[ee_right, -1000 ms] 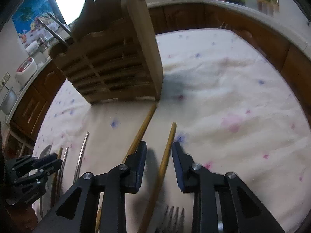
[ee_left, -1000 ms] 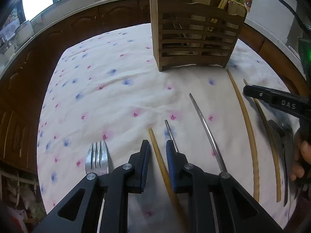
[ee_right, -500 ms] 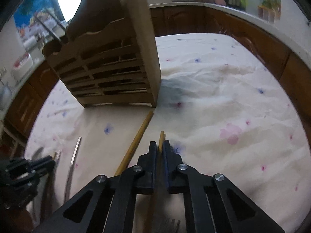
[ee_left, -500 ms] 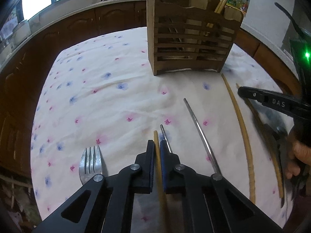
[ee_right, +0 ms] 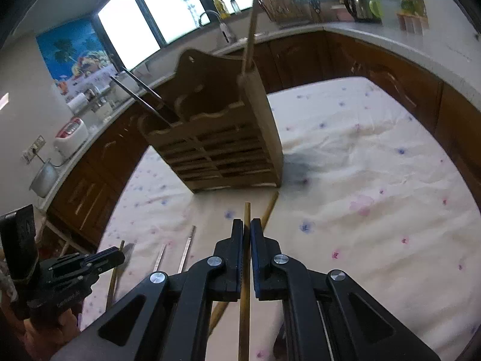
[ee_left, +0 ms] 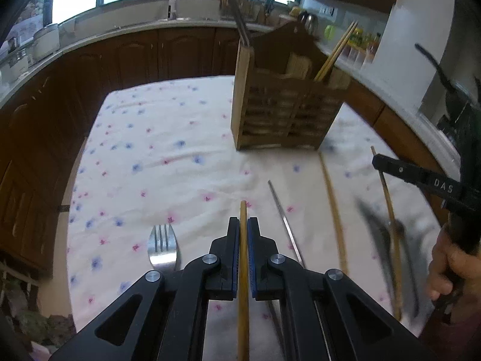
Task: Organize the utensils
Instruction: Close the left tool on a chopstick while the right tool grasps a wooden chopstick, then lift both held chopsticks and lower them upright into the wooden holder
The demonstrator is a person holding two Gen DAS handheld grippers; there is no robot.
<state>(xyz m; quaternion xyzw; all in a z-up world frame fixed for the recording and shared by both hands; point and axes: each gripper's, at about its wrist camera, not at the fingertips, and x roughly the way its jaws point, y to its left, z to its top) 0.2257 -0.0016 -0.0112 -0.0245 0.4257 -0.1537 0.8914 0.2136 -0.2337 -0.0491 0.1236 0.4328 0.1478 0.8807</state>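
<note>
Each claw is clamped on one thin wooden chopstick: the left claw (ee_left: 243,225) grips a chopstick (ee_left: 243,270), the right claw (ee_right: 246,228) grips another (ee_right: 245,294), both lifted off the surface (ee_left: 150,138). Bare flowered cloth lies far left. A fork (ee_left: 162,246) lies near left. The slatted wooden rack (ee_left: 282,114), far centre, holds chopsticks and metal utensils.

- Wooden chopstick (ee_left: 243,285) in the left gripper (ee_left: 243,225): lower end cut off by the picture's bottom edge.
- Wooden chopstick (ee_right: 245,300) in the right gripper (ee_right: 246,228): likewise cut off at the bottom edge.
- Utensils (ee_left: 387,240) near the tablecloth's (ee_left: 150,150) right edge: motion-blurred, type indeterminate.
- Utensil holder (ee_right: 222,150): contents below the rim hidden.
</note>
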